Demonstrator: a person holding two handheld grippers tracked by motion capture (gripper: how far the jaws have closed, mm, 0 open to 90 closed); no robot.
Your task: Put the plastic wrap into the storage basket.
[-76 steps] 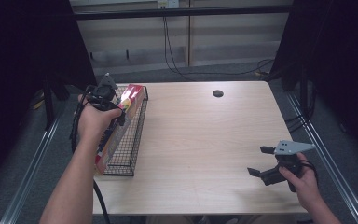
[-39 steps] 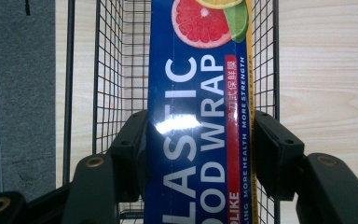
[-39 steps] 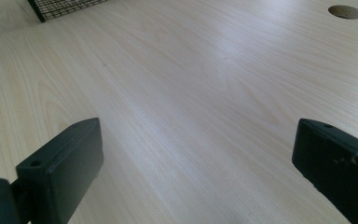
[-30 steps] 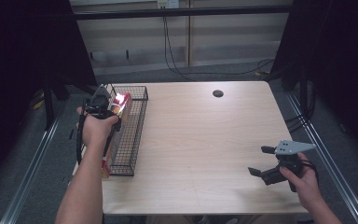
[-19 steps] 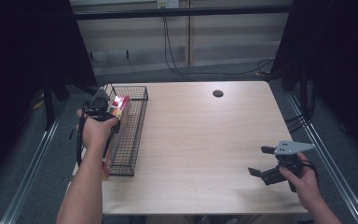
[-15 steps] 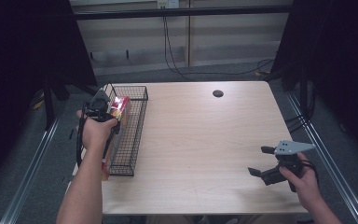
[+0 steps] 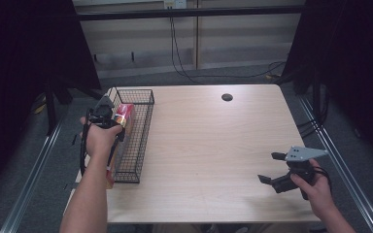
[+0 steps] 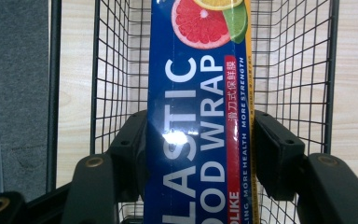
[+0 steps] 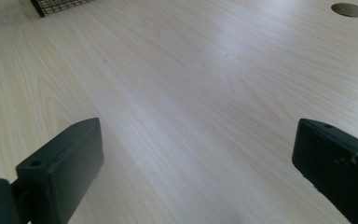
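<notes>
A: The plastic wrap box [image 7: 124,115] sits at the left of the high view, over the far half of the black wire basket [image 7: 138,145]. Over the last couple of seconds it has travelled from above the basket's middle toward its far end and dropped lower between the walls.

B: What does that suggest?

A: Likely that the box is being lowered into the basket and is close to release, though whether it touches the floor cannot be told.

B: And the hands?

A: The left gripper [image 7: 104,116] is clamped on the box's long sides; in the left gripper view the box [image 8: 198,112] stands between both jaws, mesh [image 8: 298,60] behind it. The left forearm rises from the bottom edge, wrist bent over the basket. At lower right, the right gripper [image 7: 278,170] rests low above the bare table [image 7: 213,145], unmoved, jaws spread wide and holding nothing.
</notes>
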